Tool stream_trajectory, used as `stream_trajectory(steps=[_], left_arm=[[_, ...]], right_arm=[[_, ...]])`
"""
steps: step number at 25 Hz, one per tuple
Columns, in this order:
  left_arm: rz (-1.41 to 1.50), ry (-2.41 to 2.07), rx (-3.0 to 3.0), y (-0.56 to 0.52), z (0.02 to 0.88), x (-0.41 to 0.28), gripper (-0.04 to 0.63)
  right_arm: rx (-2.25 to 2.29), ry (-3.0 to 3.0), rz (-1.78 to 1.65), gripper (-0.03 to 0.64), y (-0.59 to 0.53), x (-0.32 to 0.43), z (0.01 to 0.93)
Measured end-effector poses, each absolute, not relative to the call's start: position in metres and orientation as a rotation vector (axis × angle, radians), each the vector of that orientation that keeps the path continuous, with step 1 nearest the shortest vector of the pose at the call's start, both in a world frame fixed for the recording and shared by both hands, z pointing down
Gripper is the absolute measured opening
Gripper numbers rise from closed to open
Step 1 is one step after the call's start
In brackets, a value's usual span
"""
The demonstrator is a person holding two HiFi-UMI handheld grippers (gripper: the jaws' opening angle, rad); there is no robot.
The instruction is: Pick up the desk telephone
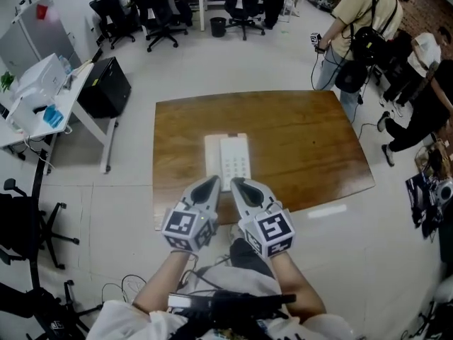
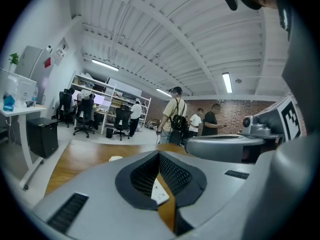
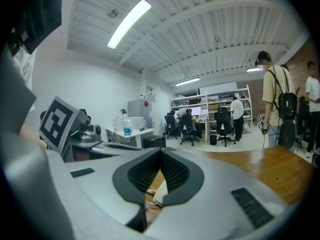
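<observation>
Desk telephone [image 1: 230, 158] flat on wooden table [image 1: 304, 140] in busy office; left tool [image 1: 214, 180] and right tool [image 1: 236, 183] closed, empty.

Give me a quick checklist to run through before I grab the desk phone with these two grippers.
1. Phone lying flat on the table, in plain sight: ok.
2. Left gripper open enough to take it: not ok, shut and empty.
3. Right gripper open enough: not ok, shut and empty.
4. Both grippers lined up at the phone's near end: ok.
5. Phone cord free to lift: cannot tell.
6. Standing person away from the phone: ok, beyond the table's far corner.
</observation>
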State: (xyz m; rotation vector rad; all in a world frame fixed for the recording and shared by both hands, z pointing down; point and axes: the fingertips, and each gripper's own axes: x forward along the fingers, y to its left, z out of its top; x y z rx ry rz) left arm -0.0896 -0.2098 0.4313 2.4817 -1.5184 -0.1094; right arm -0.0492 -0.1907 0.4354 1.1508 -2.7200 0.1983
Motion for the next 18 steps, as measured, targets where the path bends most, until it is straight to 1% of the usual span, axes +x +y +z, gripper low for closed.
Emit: stream_trajectory(steps=[3,4,5,6,7,8,10,11,12,13,14,18], left_arm=[[-0.069,-1.507,2.462,-0.223,0.442,-0.09,0.002],[-0.061,-1.502,2.455,-0.228,0.446,-0.089,0.002],[-0.055,-1.491,2.45,-0.233,0.449,-0.088,0.018],[-0.052,-1.476,2.444,-0.239,0.452,-0.087,0.085],[-0.049,-1.461,2.436,-0.244,0.455,-0.086,0.129],[-0.042,-1.454,2.424,-0.249,0.46,-0.085,0.149],[-0.017,-1.473,2.401,-0.26,0.47,-0.089,0.15],[-0.002,-1.483,2.389,-0.266,0.476,-0.091,0.152],[0.017,-1.484,2.374,-0.271,0.482,-0.093,0.172],[0.039,-1.478,2.356,-0.276,0.49,-0.095,0.212],[0.062,-1.47,2.334,-0.281,0.499,-0.097,0.233],[0.15,-1.441,2.242,-0.298,0.538,-0.109,0.295]], right_arm=[[1.132,-2.714,0.231,0.005,-0.205,-0.05,0.444],[1.121,-2.709,0.244,0.043,-0.21,-0.05,0.448],[1.112,-2.702,0.257,0.075,-0.215,-0.05,0.453],[1.106,-2.694,0.267,0.076,-0.22,-0.049,0.458],[1.105,-2.686,0.276,0.077,-0.226,-0.047,0.462],[1.105,-2.677,0.285,0.077,-0.232,-0.046,0.467],[1.097,-2.665,0.313,0.077,-0.244,-0.044,0.477],[1.086,-2.662,0.336,0.089,-0.249,-0.043,0.482],[1.07,-2.659,0.367,0.133,-0.253,-0.043,0.489],[1.055,-2.654,0.402,0.164,-0.258,-0.042,0.495],[1.044,-2.647,0.436,0.185,-0.262,-0.041,0.502],[1.025,-2.603,0.526,0.204,-0.28,-0.032,0.531]])
